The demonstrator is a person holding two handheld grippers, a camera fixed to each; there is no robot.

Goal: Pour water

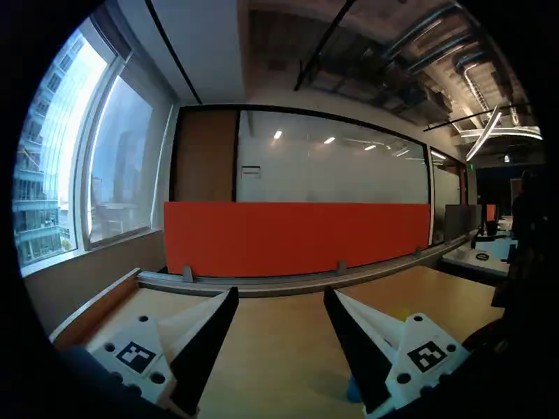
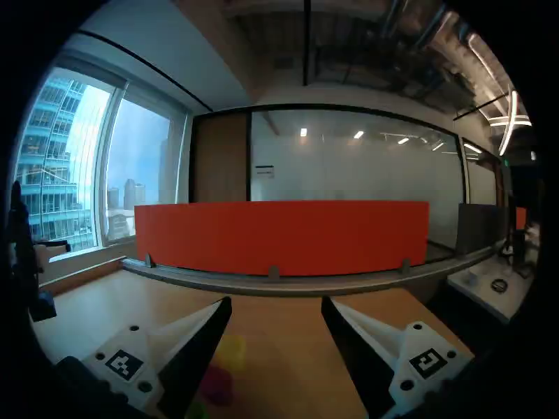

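Office windows [image 1: 70,174] fill the left of the frame in the left gripper view, with towers outside, and a frosted glass wall [image 1: 328,160] spans the upper centre under bare ceiling pipes [image 1: 433,49]. Below the glass, an orange panel [image 1: 293,237] runs across the middle of both views, standing on a grey rail at the far edge of a pale wooden desk [image 1: 279,349].

The left gripper [image 1: 281,290] rises from the bottom of its frame, its two white and black fingers spread wide with only bare desk between them. A small blue patch [image 1: 353,391] sits at the bottom edge beside the right-hand finger, too blurred to identify.

The right gripper [image 2: 276,301] is likewise released, fingers well apart and grasping nothing. In the lower centre-left of its frame, a yellow shape [image 2: 233,350] and a pink shape [image 2: 218,384] lie on the desk, half hidden by the left-hand finger. Both are out of focus, and whether they are cups cannot be told.
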